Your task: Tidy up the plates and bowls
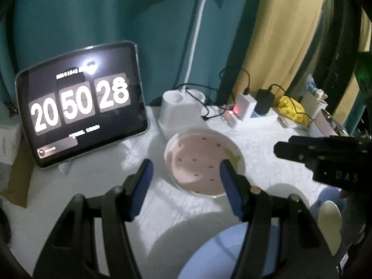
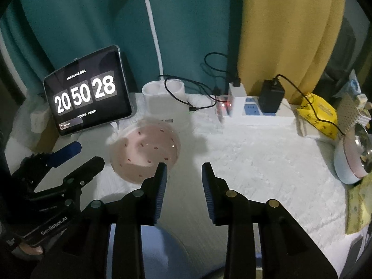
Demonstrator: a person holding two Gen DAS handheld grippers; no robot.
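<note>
The pink plate [image 1: 201,162] with small red spots lies flat on the white cloth [image 2: 255,158], just ahead of the left gripper [image 1: 186,169], whose blue-padded jaws are spread wide and hold nothing. The right gripper [image 2: 184,174] is likewise spread and empty, with the plate to its left. A pale blue dish [image 1: 223,253] sits beneath both grippers. Behind the plate stand a tablet [image 2: 87,90] showing 20 50 28 and a white lamp base [image 2: 162,93].

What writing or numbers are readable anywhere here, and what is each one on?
"20 50 28": big flip-clock digits on the tablet screen.
"GenRobot.AI": on the left gripper body, seen from the right wrist view.
"DAS": partial lettering on the right gripper's body in the left wrist view.
Small lines above and below the tablet's digits: too small to read.
Yellow packet print: blurred.
</note>
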